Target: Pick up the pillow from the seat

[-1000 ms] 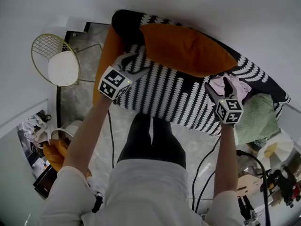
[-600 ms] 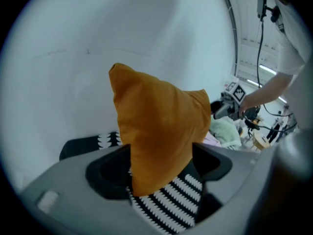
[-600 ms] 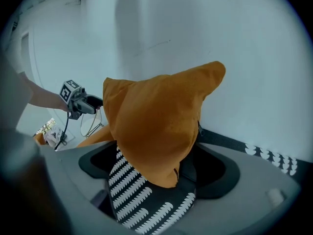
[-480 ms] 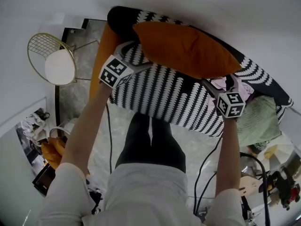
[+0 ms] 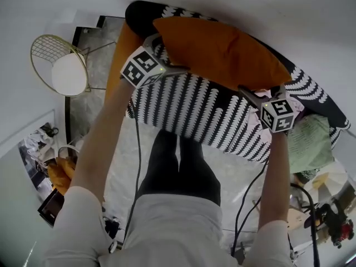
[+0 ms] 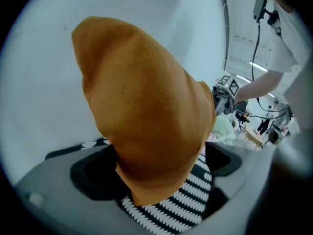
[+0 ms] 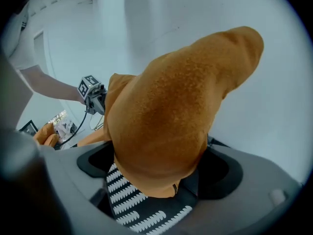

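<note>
Pillow (image 5: 222,52): one, orange; seat (image 5: 194,110): one, patterned.

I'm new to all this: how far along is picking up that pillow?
Done: left tongs and right tongs have just been opening, each with an end of the pillow between its arms. In hand: lining up; neither grips yet. To do: close both and lift the pillow off the seat.

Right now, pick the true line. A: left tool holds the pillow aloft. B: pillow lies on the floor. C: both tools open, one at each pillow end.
C: the left tool and right tool, jaws just opening wide, each straddle one corner of the pillow on the seat.
</note>
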A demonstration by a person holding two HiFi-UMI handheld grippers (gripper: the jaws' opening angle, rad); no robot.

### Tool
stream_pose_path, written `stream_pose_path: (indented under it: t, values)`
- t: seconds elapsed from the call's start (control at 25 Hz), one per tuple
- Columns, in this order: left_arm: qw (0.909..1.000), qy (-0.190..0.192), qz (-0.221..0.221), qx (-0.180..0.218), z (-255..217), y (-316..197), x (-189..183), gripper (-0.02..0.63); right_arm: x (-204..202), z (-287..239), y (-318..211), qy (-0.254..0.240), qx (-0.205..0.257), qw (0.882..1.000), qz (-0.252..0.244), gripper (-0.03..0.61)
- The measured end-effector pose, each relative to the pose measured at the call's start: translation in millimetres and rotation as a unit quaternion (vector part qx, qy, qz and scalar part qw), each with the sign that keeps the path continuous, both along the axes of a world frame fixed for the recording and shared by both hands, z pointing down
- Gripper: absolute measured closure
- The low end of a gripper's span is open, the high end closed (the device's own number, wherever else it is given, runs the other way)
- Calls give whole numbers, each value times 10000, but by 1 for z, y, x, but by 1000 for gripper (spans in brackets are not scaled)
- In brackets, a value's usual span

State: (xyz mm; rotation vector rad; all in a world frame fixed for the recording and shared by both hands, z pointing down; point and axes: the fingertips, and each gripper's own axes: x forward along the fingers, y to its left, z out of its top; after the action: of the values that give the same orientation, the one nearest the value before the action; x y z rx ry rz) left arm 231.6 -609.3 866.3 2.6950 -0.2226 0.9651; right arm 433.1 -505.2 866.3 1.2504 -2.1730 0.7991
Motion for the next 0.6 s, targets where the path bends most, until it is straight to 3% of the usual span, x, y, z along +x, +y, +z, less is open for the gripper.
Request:
stream_pose_path:
  t: [0.12,0.36,0.6]
  values:
    - [9998,16,-123,125,-1,0,4,182,-2,-1,-1,-38,13,10000,-49,130]
    - [9997,-83,-108,209,-4,19,3,375,-14,-8,5,-60,130,9999,-14,280]
    - [9996,-87,-27,249,-21,34,2,410,-19,-27,13,-95,173,9997,-106,324]
